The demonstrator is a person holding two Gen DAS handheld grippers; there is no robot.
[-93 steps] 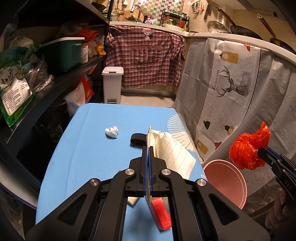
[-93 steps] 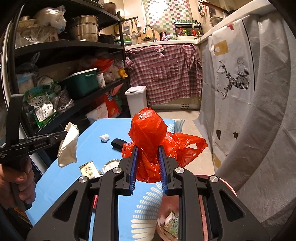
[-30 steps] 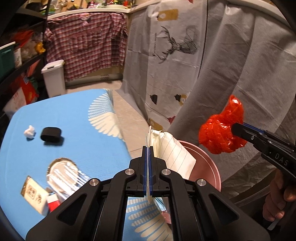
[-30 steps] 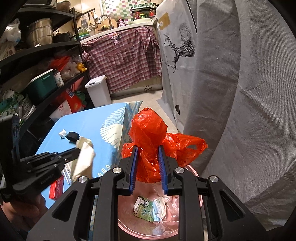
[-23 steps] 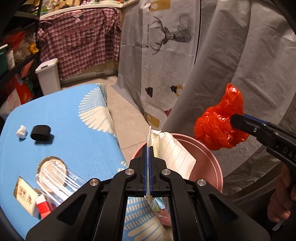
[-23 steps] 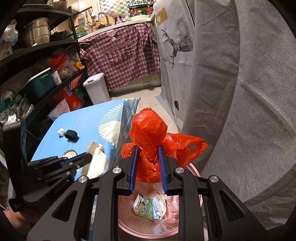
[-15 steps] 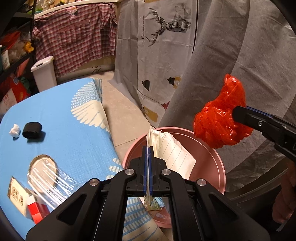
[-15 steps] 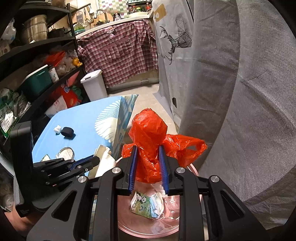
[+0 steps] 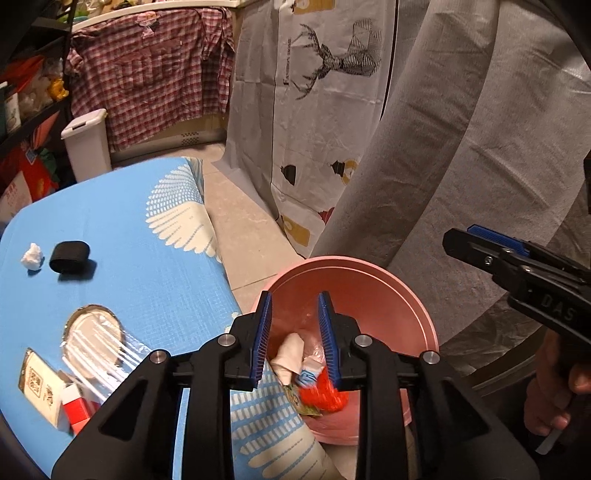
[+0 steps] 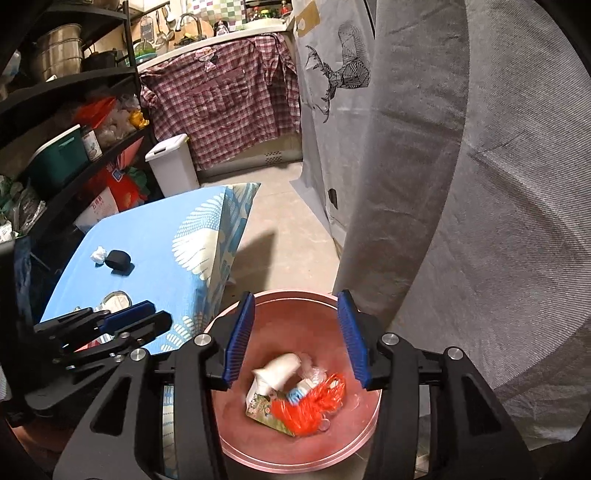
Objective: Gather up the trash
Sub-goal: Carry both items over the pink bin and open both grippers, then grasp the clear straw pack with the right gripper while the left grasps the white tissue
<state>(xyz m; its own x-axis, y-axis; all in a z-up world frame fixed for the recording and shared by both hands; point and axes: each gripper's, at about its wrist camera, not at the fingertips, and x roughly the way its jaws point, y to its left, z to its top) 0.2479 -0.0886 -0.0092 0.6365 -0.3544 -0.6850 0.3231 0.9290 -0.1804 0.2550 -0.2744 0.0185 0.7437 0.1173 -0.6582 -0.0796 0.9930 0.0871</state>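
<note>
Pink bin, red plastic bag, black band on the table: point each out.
pink bin (image 10: 295,297): right wrist view, far inner wall under the rim.
red plastic bag (image 10: 306,411): right wrist view, middle of the crumpled bag inside the bin.
black band (image 9: 70,255): left wrist view, its top face.

blue table (image 9: 122,229), tissue wad (image 9: 32,255), black band (image 9: 70,256)

A plaid shirt (image 10: 225,92) hangs below a kitchen counter (image 10: 229,35), beside black shelves (image 10: 70,107), a white bin (image 10: 171,166), grey drapes (image 10: 461,166) and a pale tiled floor (image 10: 291,218).
</note>
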